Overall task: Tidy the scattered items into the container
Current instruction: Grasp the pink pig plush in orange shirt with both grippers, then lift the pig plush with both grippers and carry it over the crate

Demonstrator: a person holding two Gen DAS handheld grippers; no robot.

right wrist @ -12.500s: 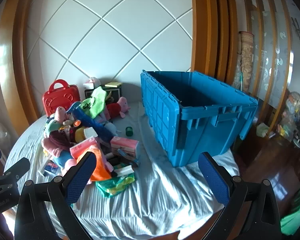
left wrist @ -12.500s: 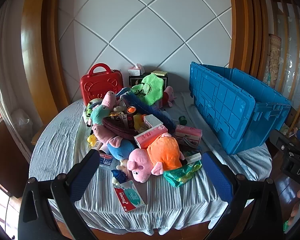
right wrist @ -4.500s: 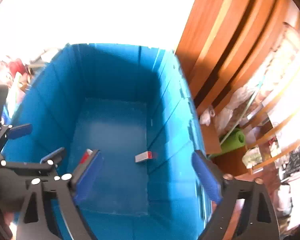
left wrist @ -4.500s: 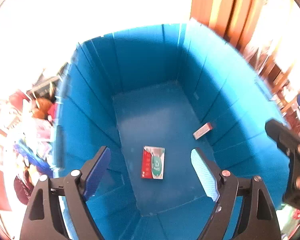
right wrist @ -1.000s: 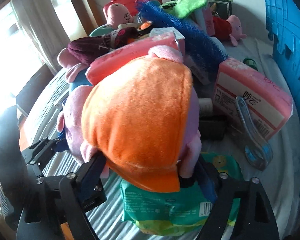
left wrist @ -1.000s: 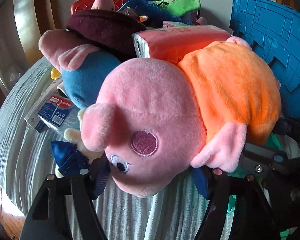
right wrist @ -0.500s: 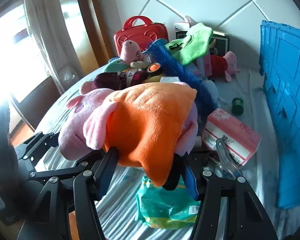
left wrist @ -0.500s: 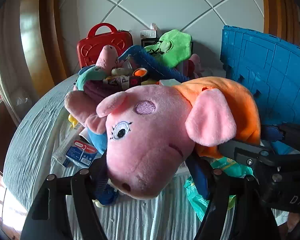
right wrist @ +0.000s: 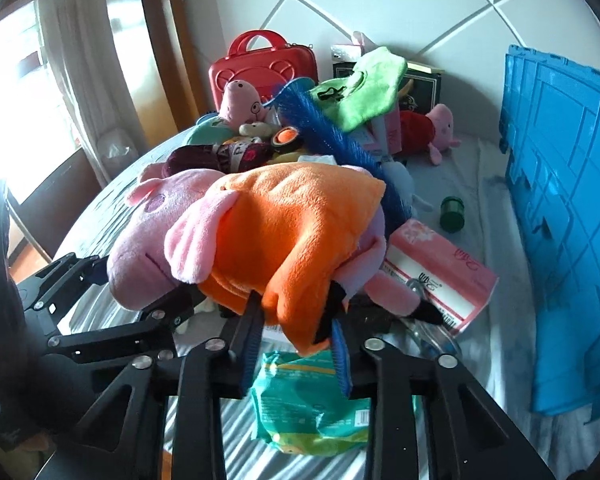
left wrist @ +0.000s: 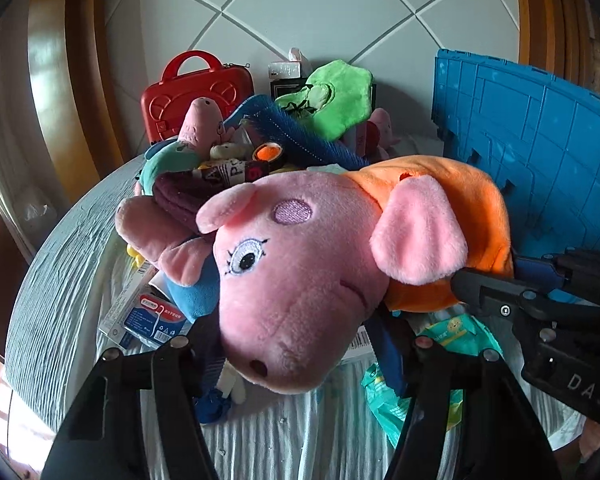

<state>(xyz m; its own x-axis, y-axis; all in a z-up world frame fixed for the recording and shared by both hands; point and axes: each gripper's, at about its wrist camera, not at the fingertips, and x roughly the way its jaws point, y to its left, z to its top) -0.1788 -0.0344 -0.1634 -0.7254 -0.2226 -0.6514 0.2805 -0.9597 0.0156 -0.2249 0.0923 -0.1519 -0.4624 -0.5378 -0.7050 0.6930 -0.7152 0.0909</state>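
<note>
The pig plush (left wrist: 300, 264), pink-headed and in an orange dress, is what we are holding, raised above the clutter on the counter (left wrist: 60, 264) with both tools at once. Our left hand-held gripper (left wrist: 296, 344) has the snout and lower head between its blue pads, and its jaws are closing on that soft fabric. Our right hand-held gripper (right wrist: 296, 344) pinches the lower hem of the orange dress, its jaws narrow and closing on the cloth. In the left wrist view the right tool reaches in beside the plush's orange back; in the right wrist view the left tool shows beside the plush's head.

Directly beneath the plush lies a green packet (right wrist: 312, 404) on the striped cloth. Just beside the plush, on the crate side, rests a pink tissue pack (right wrist: 440, 268), with a small green jar (right wrist: 452, 208) a little beyond it. Behind the plush sits the heap: a dark maroon plush, a long blue brush (right wrist: 324, 128), a lime green cloth (left wrist: 332, 100) on top, a smaller pink pig toy (left wrist: 200, 124), and a red carry case (left wrist: 196, 96) at the back near the wall. A blue and red card pack (left wrist: 152, 320) lies beside the plush's head, away from the crate. The blue crate (left wrist: 540, 152) stands well apart from the plush, at the counter's far side.
</note>
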